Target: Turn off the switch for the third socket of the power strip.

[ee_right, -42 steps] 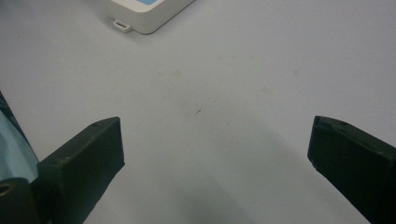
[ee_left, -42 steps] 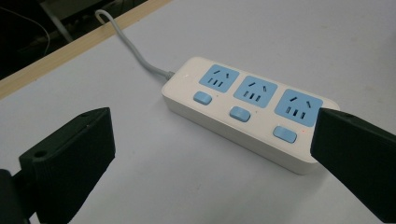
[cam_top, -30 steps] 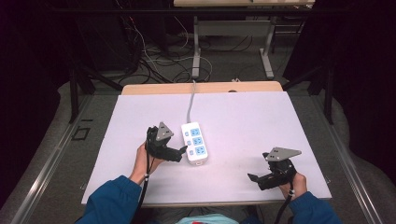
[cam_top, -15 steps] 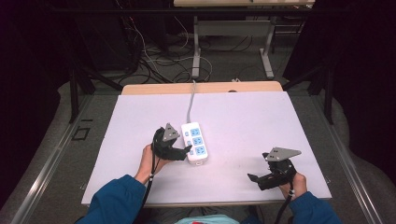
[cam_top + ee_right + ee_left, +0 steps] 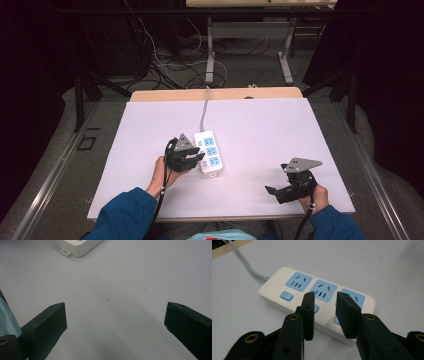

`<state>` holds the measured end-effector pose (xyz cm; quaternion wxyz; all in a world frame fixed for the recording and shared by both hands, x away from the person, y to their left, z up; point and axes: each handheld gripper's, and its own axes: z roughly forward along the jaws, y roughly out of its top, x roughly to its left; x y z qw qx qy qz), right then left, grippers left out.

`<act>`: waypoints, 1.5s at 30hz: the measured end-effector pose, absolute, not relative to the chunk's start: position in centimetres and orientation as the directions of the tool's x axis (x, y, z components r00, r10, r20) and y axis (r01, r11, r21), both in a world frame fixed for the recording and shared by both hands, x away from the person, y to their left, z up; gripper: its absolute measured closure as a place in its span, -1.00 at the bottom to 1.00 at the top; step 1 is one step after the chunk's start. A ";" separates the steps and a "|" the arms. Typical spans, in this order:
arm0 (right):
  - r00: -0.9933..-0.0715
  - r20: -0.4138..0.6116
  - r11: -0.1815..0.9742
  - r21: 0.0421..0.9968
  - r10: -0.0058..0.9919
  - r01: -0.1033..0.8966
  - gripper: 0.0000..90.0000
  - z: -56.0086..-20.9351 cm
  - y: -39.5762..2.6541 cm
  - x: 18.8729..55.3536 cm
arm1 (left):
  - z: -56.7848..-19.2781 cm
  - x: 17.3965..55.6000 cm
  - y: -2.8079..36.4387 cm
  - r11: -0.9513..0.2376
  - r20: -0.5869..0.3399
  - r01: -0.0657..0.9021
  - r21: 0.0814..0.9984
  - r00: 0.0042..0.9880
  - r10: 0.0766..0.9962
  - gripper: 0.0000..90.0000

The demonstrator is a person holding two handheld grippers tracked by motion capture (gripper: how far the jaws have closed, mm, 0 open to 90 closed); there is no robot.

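A white power strip [image 5: 209,152] with blue sockets and blue switches lies on the white table, its grey cable [image 5: 204,107] running to the far edge. My left gripper [image 5: 200,158] sits against the strip's left side. In the left gripper view its jaws [image 5: 324,296] hover over the strip [image 5: 287,282] near the middle blue switch; they have just been closing to a narrow gap, with nothing between them. My right gripper [image 5: 271,192] rests near the front right of the table, open wide [image 5: 115,312] over bare surface, with a corner of the strip [image 5: 75,246] ahead of it.
The white tabletop [image 5: 260,130] has a wooden strip [image 5: 220,94] along its far edge. Beyond it stand dark table legs and tangled floor cables [image 5: 165,65]. Blue sleeves come in from the bottom.
My left gripper has shifted slightly right toward the power strip and its jaws have narrowed. The right gripper has not moved.
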<state>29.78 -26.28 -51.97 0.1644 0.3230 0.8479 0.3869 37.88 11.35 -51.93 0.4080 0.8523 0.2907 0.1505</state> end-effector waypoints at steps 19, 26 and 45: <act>-0.731 -0.017 0.480 0.765 0.682 0.430 -0.91 -52.0 -26.2 29.7 | -53.3 38.0 10.3 -0.533 -0.002 0.368 0.762 0.824 0.566 1.00; -0.731 -0.019 0.479 0.767 0.682 0.427 -0.91 -52.1 -26.2 29.7 | -53.5 37.9 10.1 -0.544 -0.004 0.368 0.754 0.830 0.558 1.00; -0.736 -0.027 0.485 0.769 0.676 0.417 -0.90 -52.1 -26.3 29.8 | -53.9 38.1 10.2 -0.542 -0.016 0.371 0.754 0.836 0.549 1.00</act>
